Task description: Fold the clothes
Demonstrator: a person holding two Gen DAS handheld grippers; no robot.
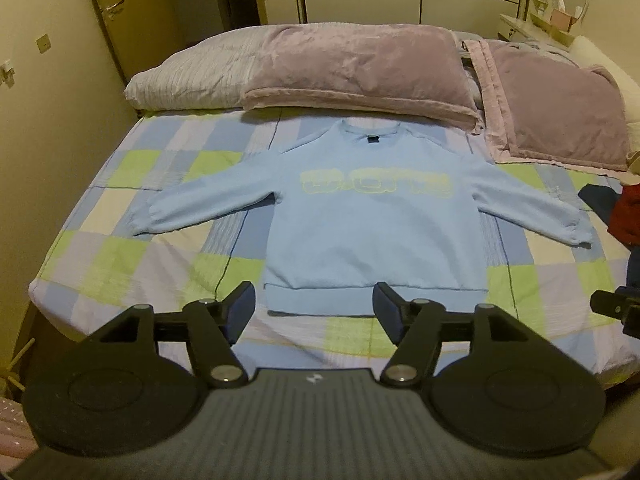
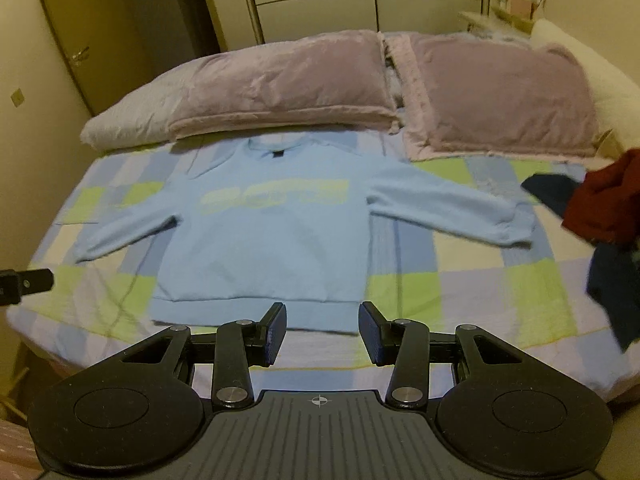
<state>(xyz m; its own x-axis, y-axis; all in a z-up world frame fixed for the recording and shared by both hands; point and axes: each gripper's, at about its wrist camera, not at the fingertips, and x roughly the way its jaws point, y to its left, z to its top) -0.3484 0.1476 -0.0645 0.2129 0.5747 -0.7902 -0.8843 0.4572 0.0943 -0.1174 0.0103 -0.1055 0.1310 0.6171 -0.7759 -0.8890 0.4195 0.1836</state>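
Beyond both gaping hand-held grippers, left (image 1: 314,312), right (image 2: 323,334): sweatshirt (image 1: 372,236) flat, ungrasped.

Nothing can be read with certainty. The light blue sweatshirt (image 1: 372,236) carries a band of pale yellow-green block lettering (image 1: 374,182) across the chest — too blurred in both views to make out any letter. A small dark neck label (image 1: 373,141) sits inside the collar — it shows no readable text.
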